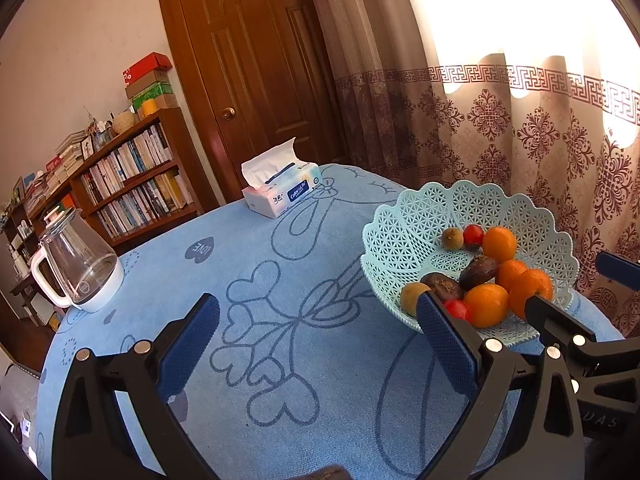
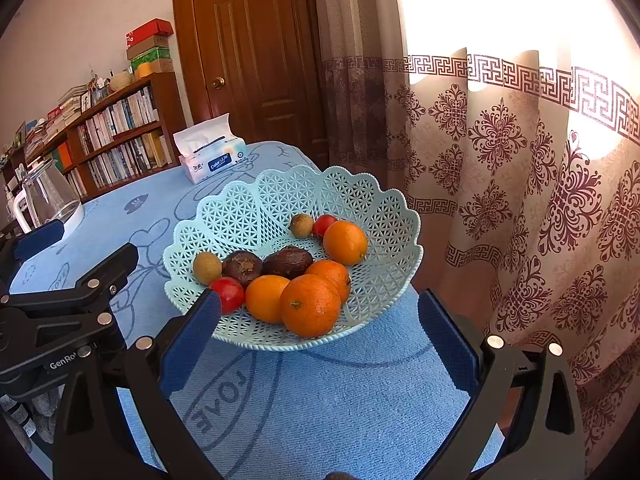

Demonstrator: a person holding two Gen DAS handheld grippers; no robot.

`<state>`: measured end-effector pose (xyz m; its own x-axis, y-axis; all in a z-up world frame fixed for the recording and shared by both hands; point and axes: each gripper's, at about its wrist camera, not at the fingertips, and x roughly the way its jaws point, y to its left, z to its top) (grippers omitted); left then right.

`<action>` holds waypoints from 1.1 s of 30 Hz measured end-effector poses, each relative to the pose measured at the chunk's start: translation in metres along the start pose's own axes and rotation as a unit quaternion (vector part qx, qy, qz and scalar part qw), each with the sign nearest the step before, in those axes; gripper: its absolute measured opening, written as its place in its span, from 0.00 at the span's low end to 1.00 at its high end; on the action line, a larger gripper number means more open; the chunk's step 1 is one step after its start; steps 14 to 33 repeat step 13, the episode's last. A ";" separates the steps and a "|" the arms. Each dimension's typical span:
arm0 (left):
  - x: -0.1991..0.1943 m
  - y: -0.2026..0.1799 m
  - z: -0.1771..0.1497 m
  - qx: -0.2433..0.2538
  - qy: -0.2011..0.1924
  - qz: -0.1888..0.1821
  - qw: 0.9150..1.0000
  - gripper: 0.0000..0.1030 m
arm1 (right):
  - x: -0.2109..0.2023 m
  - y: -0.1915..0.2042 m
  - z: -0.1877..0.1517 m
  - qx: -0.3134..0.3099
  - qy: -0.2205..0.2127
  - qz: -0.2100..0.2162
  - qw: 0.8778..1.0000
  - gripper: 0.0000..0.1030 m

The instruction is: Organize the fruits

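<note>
Both hand-held grippers, left (image 1: 318,344) and right (image 2: 320,340), are wide apart and hold nothing. The fruit basket (image 2: 240,216) sits mid-frame on the tabletop (image 2: 340,380). A bump could roll the oranges (image 2: 310,306) out.

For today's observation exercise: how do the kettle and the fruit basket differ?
The kettle is clear glass on a white base; the fruit basket is pale green lattice plastic. The kettle looks empty; the basket holds fruit. The kettle is tall and closed; the basket is shallow and open. Both stand on the blue tablecloth.
</note>
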<state>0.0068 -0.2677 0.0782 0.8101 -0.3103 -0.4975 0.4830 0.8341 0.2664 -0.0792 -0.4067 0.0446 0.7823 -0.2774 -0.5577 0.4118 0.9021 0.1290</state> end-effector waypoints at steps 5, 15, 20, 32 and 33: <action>0.000 0.001 0.000 0.001 0.002 -0.001 1.000 0.95 | 0.001 0.000 0.000 0.000 0.002 -0.001 1.000 0.97; 0.000 0.016 -0.007 -0.023 0.025 0.000 0.999 0.95 | 0.000 0.003 0.000 -0.005 0.002 -0.007 1.000 0.97; 0.000 0.016 -0.007 -0.023 0.025 0.000 0.999 0.95 | 0.000 0.003 0.000 -0.005 0.002 -0.007 1.000 0.97; 0.000 0.016 -0.007 -0.023 0.025 0.000 0.999 0.95 | 0.000 0.003 0.000 -0.005 0.002 -0.007 1.000 0.97; 0.000 0.016 -0.007 -0.023 0.025 0.000 0.999 0.95 | 0.000 0.003 0.000 -0.005 0.002 -0.007 1.000 0.97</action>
